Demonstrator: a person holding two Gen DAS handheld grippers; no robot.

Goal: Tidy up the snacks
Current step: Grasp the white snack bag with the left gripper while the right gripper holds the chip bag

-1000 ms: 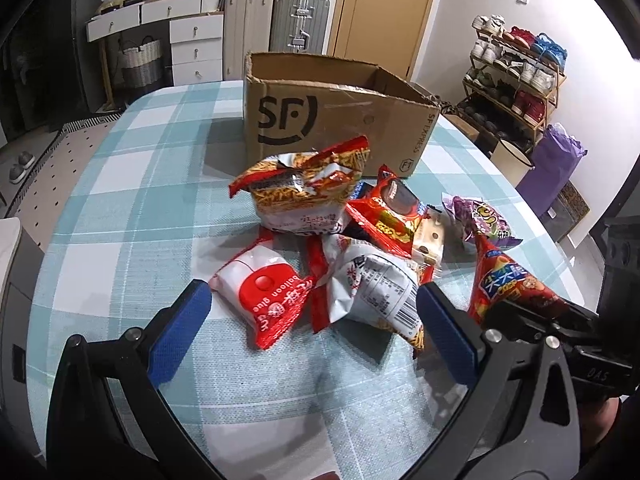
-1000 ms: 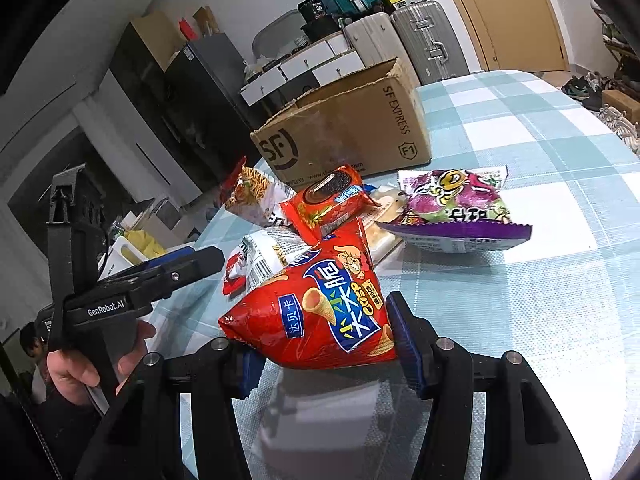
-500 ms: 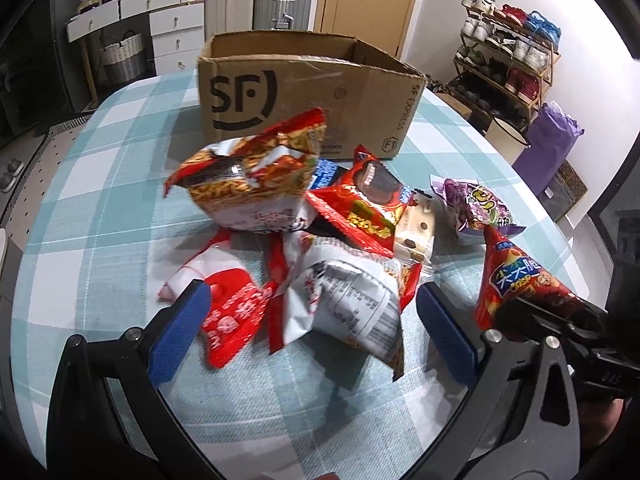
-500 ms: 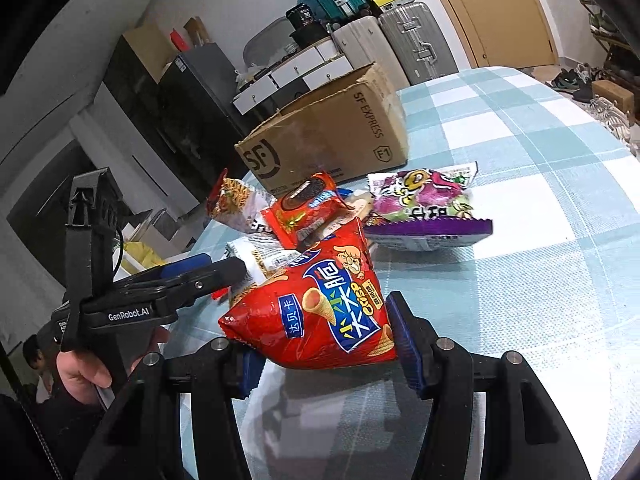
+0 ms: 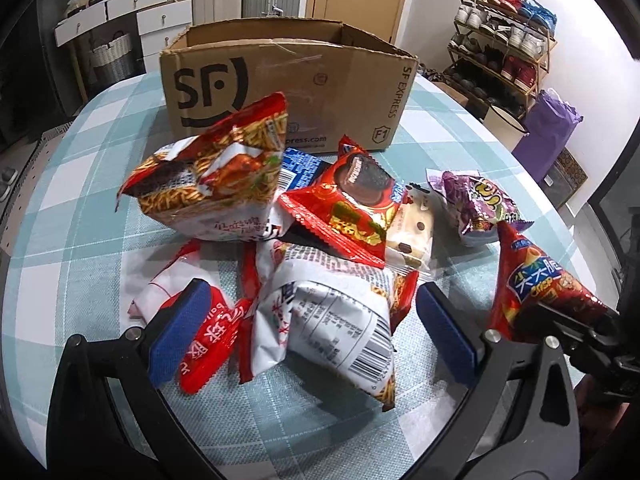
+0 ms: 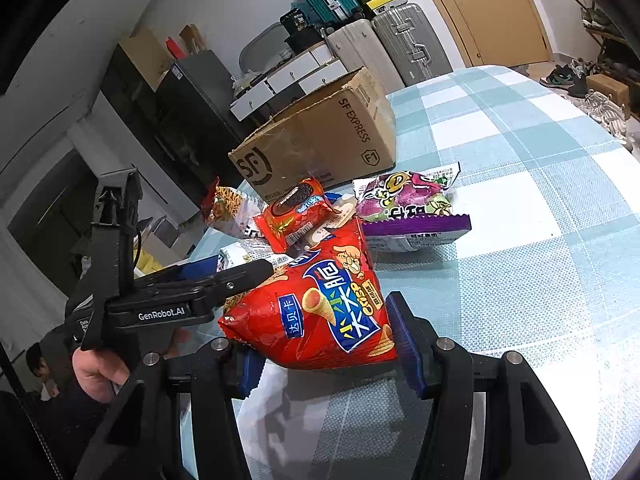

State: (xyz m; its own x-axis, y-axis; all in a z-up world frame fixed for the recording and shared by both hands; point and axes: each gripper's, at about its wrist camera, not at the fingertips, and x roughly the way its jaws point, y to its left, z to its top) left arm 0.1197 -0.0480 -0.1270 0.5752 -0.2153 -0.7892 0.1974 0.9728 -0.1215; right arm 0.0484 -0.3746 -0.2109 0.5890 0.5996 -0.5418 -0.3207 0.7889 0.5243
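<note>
Right claw (image 6: pixel 320 344) is clenched on the red crisp bag (image 6: pixel 324 312), holding it just off the checked table (image 6: pixel 540 280). Left claw (image 5: pixel 308 332) hangs spread wide over the white barcode packet (image 5: pixel 332 320) in the snack heap, cardboard box (image 5: pixel 288 80) behind.

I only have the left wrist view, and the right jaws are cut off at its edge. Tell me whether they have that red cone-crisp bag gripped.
Observer: Yes. In the right wrist view the right gripper has a pad pressed on each side of the red crisp bag, at its wide end.
Operator: Report how my left gripper looks from that side.
Observer: One finger of the left gripper crosses in front of the red bag's left edge, above the white barcode bag.
Operator: Say what is holding it.
Observer: A hand wraps its handle at the lower left of that view.
</note>
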